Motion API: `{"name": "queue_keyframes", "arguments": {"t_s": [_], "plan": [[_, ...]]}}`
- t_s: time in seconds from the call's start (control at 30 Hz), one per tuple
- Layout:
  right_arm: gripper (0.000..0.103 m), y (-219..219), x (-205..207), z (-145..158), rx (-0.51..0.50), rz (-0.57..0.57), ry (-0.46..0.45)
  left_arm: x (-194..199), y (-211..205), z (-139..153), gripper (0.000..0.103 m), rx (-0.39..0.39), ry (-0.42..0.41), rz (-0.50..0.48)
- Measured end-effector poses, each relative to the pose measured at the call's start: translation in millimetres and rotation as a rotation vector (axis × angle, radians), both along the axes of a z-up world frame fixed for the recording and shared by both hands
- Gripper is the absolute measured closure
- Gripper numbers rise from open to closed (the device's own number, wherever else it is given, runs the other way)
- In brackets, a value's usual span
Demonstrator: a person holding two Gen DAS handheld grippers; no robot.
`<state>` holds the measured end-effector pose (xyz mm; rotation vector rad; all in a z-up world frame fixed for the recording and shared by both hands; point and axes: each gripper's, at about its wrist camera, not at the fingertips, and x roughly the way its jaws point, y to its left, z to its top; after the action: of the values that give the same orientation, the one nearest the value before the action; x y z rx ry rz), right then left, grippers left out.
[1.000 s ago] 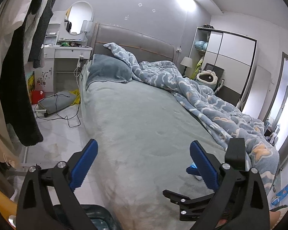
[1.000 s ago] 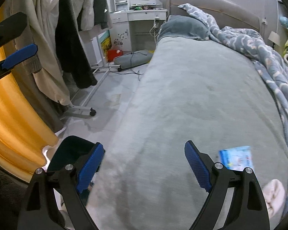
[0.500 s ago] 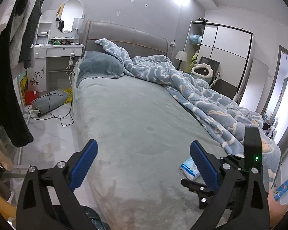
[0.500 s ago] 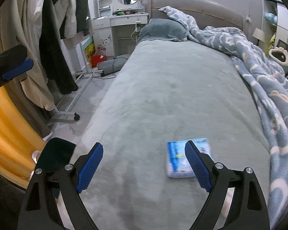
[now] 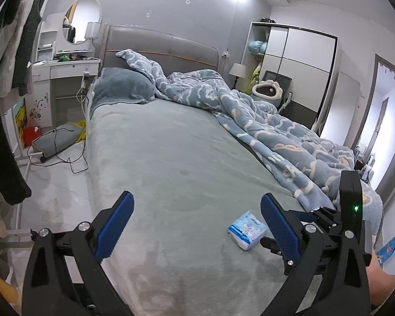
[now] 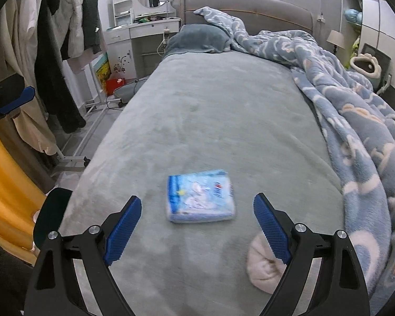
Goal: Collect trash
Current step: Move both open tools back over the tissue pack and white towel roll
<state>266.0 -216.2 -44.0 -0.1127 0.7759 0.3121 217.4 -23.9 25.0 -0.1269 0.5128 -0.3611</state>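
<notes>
The blue-and-white tissue pack (image 6: 200, 196) carries printing on its top face, a yellow star and white shapes with a small dark logo, but no word on it can be read (the right wrist view blurs it). It lies flat on the grey-green fleece sheet of the bed (image 6: 223, 110), toward the near end of the mattress, well clear of the rumpled blue cloud-patterned duvet (image 6: 355, 121) heaped along the right side. Its long axis runs roughly left to right across the bed in the right wrist view, with its short sides facing the two pads. The right gripper (image 6: 197, 226) hovers just short of it with its fingers spread wide, nothing between them; a pale rolled cloth (image 6: 260, 268) sits on the sheet behind its right finger. The left gripper (image 5: 197, 222) is likewise held apart and empty over the bed's near edge, the pack lying just inside its right finger (image 5: 279, 226). Farther off stand a grey padded headboard (image 5: 160, 44), a blue-grey pillow (image 5: 123, 87), a white dressing table with an oval mirror (image 5: 81, 23), hanging coats (image 6: 58, 39) on the left and a white wardrobe (image 5: 302, 60) on the right.
</notes>
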Motion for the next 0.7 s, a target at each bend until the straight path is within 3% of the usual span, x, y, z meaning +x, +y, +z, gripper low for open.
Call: {"name": "queue_keyframes", "arguments": {"t_s": [0.47, 0.7], "plan": [[0.015, -50, 1, -14, 0.000, -0.062, 0.043, 11, -41, -17, 0.005, 0.050, 0.027, -0.051], [0.015, -62, 0, -22, -0.001, -0.069, 0.071, 21, -58, -32, 0.005, 0.042, 0.084, -0.080]]}}
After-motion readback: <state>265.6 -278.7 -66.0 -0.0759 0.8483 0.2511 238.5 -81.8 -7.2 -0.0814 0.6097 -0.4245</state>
